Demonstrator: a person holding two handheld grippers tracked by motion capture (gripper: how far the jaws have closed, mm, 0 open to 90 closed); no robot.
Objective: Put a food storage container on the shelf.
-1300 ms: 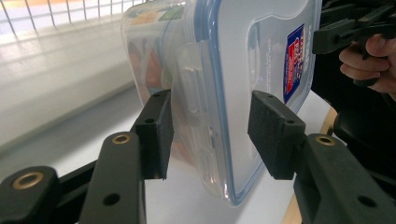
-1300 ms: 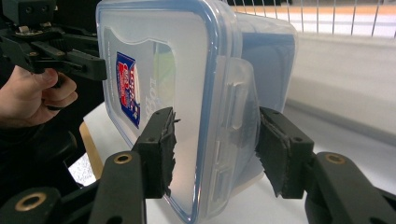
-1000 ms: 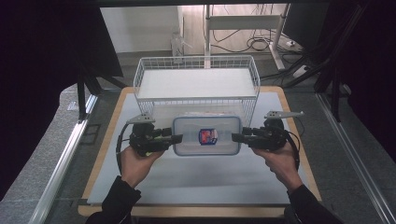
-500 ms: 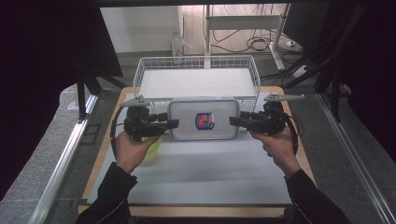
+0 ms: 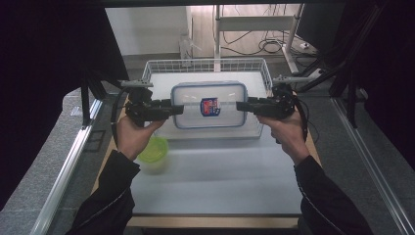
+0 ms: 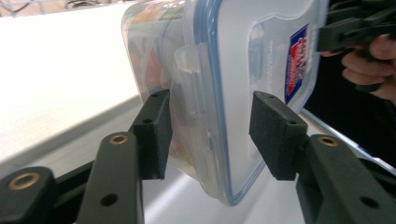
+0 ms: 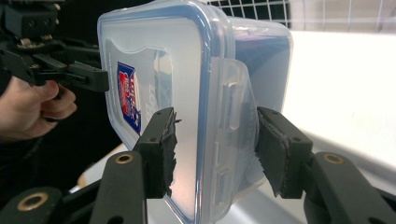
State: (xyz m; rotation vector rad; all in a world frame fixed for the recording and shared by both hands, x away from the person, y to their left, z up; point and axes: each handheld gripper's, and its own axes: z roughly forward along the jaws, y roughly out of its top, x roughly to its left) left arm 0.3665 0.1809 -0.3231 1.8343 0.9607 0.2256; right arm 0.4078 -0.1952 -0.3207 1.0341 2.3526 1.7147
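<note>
Clear lidded food container (image 5: 209,105) held off the table, level, lid up

A rectangular box of clear plastic with rounded corners is seen, closed by a clear lid edged with a blue seal line and marked near its middle by a small red and blue label (image 5: 210,106). Translucent locking flaps are folded down against its short ends. In the high view it is carried above the near edge of a white wire basket (image 5: 264,68), long side running left to right. In the left gripper view the container (image 6: 219,93) is seen end-on with faintly coloured contents behind the wall; in the right gripper view its other end (image 7: 210,116) is shown, the flap shut.
</note>
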